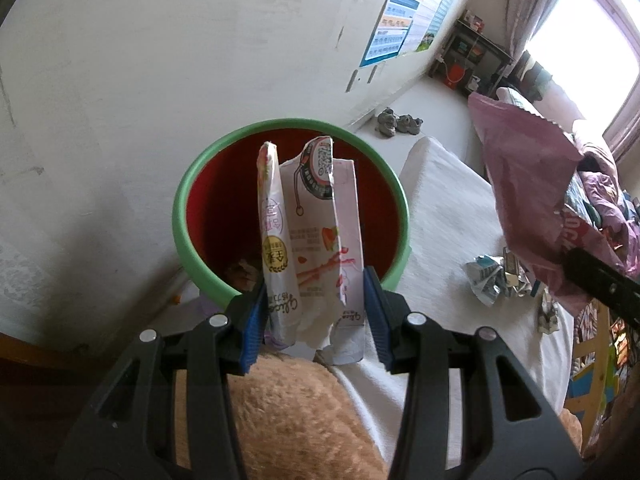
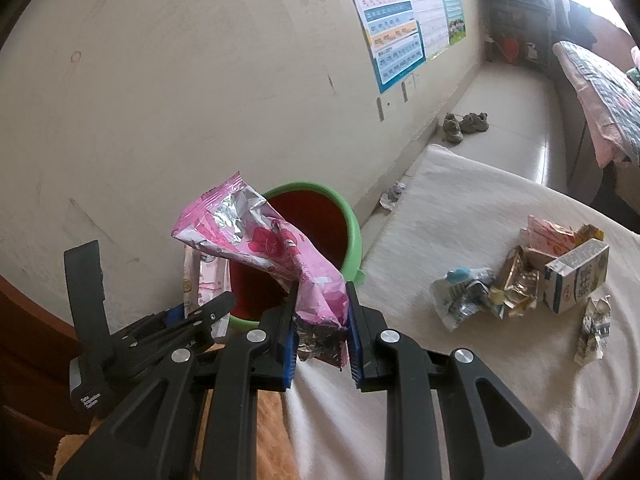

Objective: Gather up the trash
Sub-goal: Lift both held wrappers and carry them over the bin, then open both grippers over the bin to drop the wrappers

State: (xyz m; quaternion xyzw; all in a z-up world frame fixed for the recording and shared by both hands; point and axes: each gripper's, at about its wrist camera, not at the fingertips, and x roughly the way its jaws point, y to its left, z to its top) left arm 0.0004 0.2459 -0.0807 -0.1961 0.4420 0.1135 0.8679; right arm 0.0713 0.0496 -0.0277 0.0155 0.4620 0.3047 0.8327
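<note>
Grippers are both carrying trash for dropping: we are holding our left gripper [image 1: 316, 316], clamped on a torn snack box [image 1: 320, 240], over the green-rimmed bin [image 1: 180, 208], our right gripper [image 2: 320, 336] pinching a pink foil wrapper [image 2: 272, 248] beside it.

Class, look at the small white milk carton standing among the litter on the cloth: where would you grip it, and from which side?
Grip the milk carton across its two broad flat faces, coming down from above. It stands upright and boxy, with crumpled wrappers crowding its left side, so probably only the top is free.
</note>
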